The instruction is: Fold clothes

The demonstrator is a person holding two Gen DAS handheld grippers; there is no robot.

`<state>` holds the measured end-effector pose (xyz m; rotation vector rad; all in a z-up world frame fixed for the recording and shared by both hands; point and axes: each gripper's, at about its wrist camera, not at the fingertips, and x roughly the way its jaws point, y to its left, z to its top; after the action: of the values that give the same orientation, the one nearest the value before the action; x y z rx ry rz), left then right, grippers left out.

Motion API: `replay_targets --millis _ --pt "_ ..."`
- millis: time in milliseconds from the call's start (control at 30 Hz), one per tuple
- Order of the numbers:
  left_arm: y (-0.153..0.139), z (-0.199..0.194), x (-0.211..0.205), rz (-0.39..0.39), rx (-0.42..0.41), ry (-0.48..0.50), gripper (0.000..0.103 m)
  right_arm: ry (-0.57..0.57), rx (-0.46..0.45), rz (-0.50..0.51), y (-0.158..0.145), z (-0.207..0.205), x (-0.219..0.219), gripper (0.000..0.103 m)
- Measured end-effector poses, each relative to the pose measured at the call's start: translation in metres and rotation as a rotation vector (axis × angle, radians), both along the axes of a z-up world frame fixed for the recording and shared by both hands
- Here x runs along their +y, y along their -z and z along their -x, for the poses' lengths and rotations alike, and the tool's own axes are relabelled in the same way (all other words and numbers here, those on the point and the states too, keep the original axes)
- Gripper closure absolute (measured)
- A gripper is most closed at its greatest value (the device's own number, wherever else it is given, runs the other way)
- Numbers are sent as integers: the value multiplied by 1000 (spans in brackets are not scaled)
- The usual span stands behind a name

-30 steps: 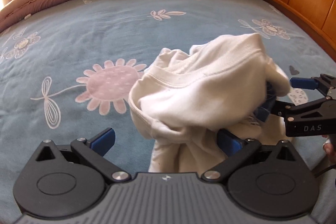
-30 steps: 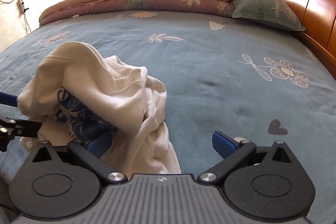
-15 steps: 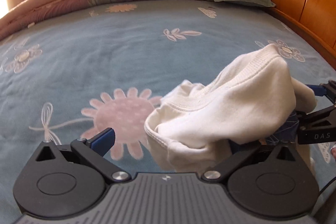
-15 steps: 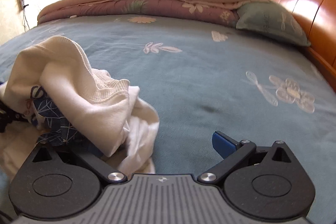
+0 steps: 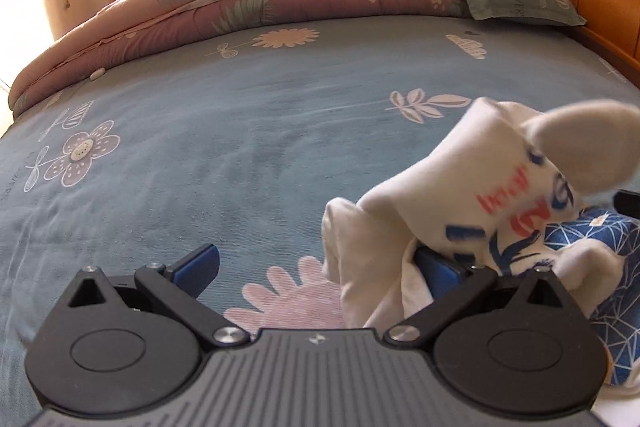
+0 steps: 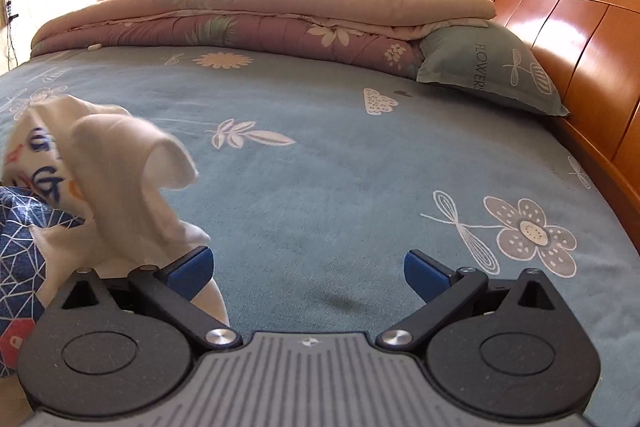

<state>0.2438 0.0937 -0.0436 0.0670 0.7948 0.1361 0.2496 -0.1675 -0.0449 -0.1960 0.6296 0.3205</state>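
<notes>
A white garment (image 5: 500, 179) with blue and red print and a navy geometric-patterned part (image 5: 592, 239) hangs bunched at the right of the left wrist view. It drapes over the right finger of my left gripper (image 5: 316, 263), whose jaws stand wide open. In the right wrist view the same white garment (image 6: 116, 163) and its navy part (image 6: 20, 235) sit at the left edge, hanging against the left finger of my right gripper (image 6: 308, 267), which is also wide open. Nothing lies between either pair of fingers.
A blue flowered bedsheet (image 6: 320, 187) covers the bed beneath. A folded pink quilt (image 6: 260, 11) and a green pillow (image 6: 488, 67) lie at the far end. The wooden headboard (image 6: 580, 27) runs along the right side.
Both grippers have risen and tilted up. The garment lifted off the sheet and turned, so its printed side and navy part now show.
</notes>
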Motion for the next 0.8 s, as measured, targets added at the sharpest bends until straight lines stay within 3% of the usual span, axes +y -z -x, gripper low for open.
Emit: replay_targets --millis 167,333,567,733,800 --pt "5 13 5 4 32 -19 1 -48 70 -39 -2 21 -10 0" --pt "-14 47 2 39 19 18 1 -124 124 -55 -6 61 -11 0" --pt "-32 88 -22 73 6 87 1 -78 146 135 10 71 2 0" --pt "-27 103 -32 102 19 107 1 19 135 279 21 55 -23 0" --pt "-24 104 -34 111 30 111 1 80 154 278 20 45 -38 0"
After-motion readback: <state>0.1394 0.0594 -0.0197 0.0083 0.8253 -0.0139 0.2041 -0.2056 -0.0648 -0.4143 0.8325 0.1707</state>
